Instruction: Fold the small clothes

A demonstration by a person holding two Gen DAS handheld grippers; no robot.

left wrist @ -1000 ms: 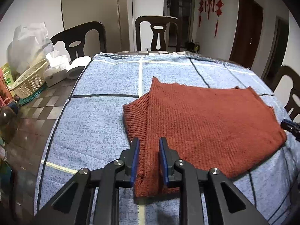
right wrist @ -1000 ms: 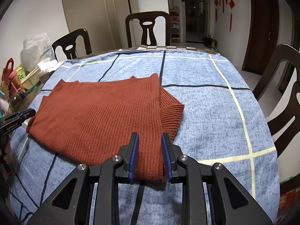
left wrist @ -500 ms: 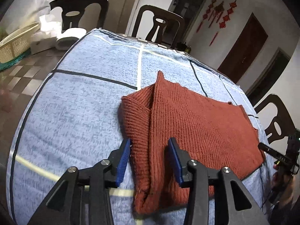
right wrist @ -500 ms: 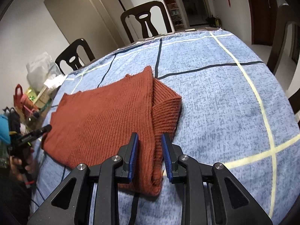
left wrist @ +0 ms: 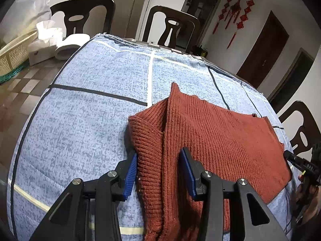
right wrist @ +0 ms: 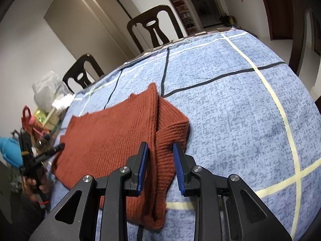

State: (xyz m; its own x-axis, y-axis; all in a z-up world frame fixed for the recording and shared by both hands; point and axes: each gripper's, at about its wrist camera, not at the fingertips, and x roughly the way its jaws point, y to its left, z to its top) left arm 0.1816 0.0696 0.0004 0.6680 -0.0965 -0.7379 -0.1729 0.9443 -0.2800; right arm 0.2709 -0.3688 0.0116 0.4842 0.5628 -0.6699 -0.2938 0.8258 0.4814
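A rust-red knit sweater lies flat on the blue checked tablecloth, with its sleeves folded in at both ends. My left gripper is open, its blue pads on either side of the sweater's near left corner. The sweater also shows in the right wrist view. My right gripper is open, its pads on either side of the near right corner fold. Neither gripper is closed on the cloth.
Dark wooden chairs stand around the table. A cream basket, tissue box and paper roll sit on the bare table at far left. Bags and bottles crowd that side in the right wrist view.
Both grippers opened and let go of the sweater's near corners. Both cameras tilted and moved in over the cloth.
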